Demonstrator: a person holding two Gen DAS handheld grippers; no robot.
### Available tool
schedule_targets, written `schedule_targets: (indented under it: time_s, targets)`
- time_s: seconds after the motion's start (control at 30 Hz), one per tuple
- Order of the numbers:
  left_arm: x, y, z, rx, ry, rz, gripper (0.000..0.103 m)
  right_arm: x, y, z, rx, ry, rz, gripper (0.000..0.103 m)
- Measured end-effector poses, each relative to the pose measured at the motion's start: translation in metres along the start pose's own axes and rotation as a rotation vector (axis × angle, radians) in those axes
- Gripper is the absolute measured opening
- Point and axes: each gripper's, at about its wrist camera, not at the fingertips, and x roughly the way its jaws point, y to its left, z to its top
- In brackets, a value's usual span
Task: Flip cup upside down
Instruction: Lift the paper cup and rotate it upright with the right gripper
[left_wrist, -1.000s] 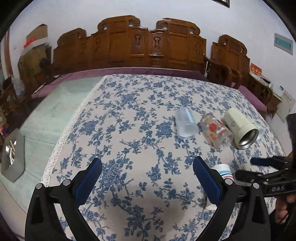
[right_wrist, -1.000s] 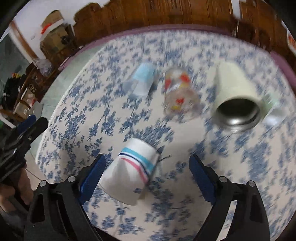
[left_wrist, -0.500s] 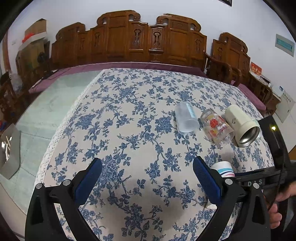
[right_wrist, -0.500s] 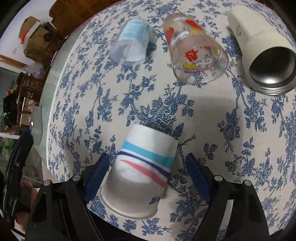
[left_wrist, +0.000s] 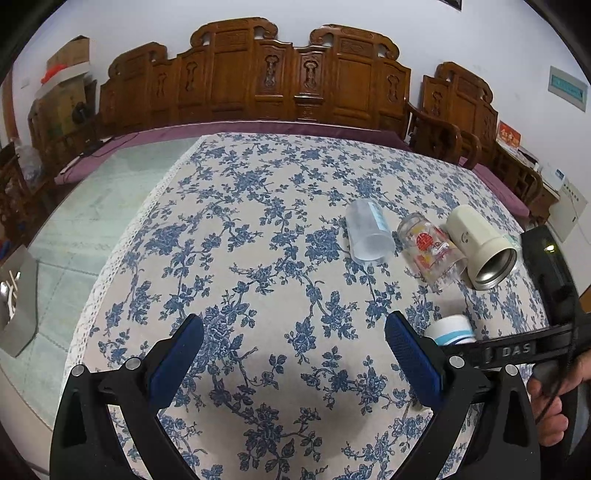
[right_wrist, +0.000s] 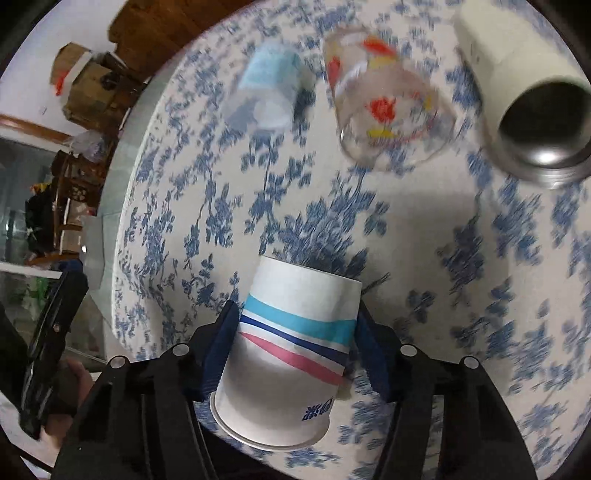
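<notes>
A white paper cup (right_wrist: 291, 347) with blue and pink stripes lies on its side on the floral tablecloth, rim toward the camera. My right gripper (right_wrist: 295, 347) is shut on it, a blue pad pressing each side. In the left wrist view the paper cup (left_wrist: 452, 330) shows partly behind the right finger, with the right gripper's black body (left_wrist: 517, 347) across it. My left gripper (left_wrist: 293, 363) is open and empty above the tablecloth near the front edge.
Three more cups lie on their sides farther back: a clear plastic cup (left_wrist: 369, 232), a printed glass (left_wrist: 430, 254) and a cream steel-lined mug (left_wrist: 480, 245). The tablecloth (left_wrist: 258, 229) covers the table. Carved wooden chairs (left_wrist: 280, 77) stand behind.
My right gripper moved forward around the striped paper cup and closed on it. The left gripper stayed open and nearly still.
</notes>
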Motion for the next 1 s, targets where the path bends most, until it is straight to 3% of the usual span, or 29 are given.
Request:
schedule_targets:
  time_s: [0.1,0.33,0.6,0.8,1.0]
  targets:
    - [0.0,-0.002,0.0,0.003,-0.001,-0.002,0.095,-0.019,0.006,-0.001,-0.084,-0.109,-0.042,0.064]
    - [0.0,-0.006,-0.001,0.014,0.0,-0.004,0.095,-0.038,0.009,0.001,-0.252,-0.339,-0.243,0.064]
    - [0.0,-0.008,-0.001,0.017,0.001,-0.004,0.095,-0.024,0.009,-0.008,-0.366,-0.478,-0.445,0.064]
    - [-0.001,-0.009,-0.001,0.019,-0.003,-0.006,0.095,-0.022,0.011,-0.032,-0.407,-0.569,-0.479,0.064]
    - [-0.002,-0.011,-0.001,0.024,-0.006,-0.006,0.095,-0.019,0.006,-0.055,-0.363,-0.545,-0.445,0.063]
